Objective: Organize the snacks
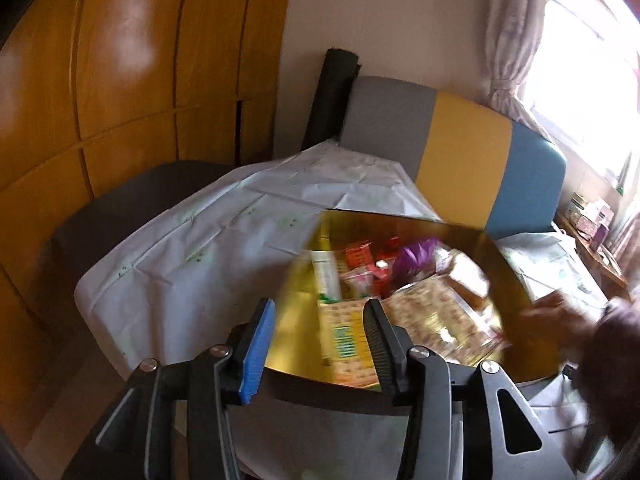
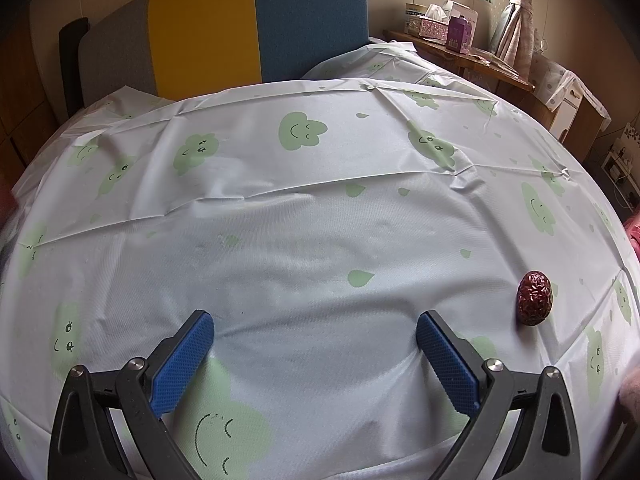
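Note:
In the left wrist view a gold box (image 1: 296, 332) lies on the white tablecloth (image 1: 208, 248), blurred, holding several snack packets: a green and yellow one (image 1: 344, 340), red ones (image 1: 360, 256), a purple one (image 1: 412, 260) and a patterned flat pack (image 1: 440, 316). My left gripper (image 1: 320, 306) hangs over the box's near edge, its jaws apart and nothing pressed between the pads. In the right wrist view my right gripper (image 2: 315, 318) stands wide open over the cloud-print tablecloth (image 2: 312, 220) with nothing in it. A wrinkled red date (image 2: 535, 298) lies just right of its right finger.
A person's hand (image 1: 560, 312) in a dark sleeve is at the box's right side. A grey, yellow and blue chair back (image 1: 460, 140) stands behind the table, a dark chair (image 1: 132, 200) at the left. A side shelf (image 2: 460, 48) holds boxes by the window.

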A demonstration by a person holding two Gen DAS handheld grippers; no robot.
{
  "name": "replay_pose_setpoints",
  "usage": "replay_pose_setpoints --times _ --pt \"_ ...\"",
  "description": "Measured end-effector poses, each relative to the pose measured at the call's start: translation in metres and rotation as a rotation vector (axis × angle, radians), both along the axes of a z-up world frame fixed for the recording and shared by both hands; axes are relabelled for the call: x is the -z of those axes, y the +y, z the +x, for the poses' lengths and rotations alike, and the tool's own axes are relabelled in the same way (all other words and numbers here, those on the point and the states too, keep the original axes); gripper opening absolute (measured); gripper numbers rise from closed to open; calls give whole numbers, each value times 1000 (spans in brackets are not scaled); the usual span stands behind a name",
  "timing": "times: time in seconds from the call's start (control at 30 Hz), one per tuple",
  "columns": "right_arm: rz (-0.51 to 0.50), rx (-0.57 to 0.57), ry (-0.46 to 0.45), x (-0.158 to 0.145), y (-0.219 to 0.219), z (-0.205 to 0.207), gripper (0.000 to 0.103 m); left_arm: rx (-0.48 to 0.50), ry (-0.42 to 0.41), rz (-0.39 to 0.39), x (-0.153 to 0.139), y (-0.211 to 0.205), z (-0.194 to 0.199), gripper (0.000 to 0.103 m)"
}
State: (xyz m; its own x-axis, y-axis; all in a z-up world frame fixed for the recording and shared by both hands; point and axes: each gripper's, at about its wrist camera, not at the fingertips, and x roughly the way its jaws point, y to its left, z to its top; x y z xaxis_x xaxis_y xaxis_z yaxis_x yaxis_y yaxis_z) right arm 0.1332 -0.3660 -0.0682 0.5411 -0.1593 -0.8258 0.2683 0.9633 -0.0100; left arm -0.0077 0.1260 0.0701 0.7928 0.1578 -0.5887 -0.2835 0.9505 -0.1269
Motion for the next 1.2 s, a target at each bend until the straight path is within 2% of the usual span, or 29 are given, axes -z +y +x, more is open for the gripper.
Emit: replay_pose_setpoints --times 0.3,0.63,0.83,1.2 --pt "0 0 0 0 0 0 103 120 38 10 13 -43 14 47" --pt "0 0 0 0 0 0 103 216 142 19 53 -84 28 47" --pt "2 0 0 0 -1 0 103 232 179 24 69 -91 29 47" --pt "-1 1 0 0 1 0 103 219 192 31 77 -89 27 47"
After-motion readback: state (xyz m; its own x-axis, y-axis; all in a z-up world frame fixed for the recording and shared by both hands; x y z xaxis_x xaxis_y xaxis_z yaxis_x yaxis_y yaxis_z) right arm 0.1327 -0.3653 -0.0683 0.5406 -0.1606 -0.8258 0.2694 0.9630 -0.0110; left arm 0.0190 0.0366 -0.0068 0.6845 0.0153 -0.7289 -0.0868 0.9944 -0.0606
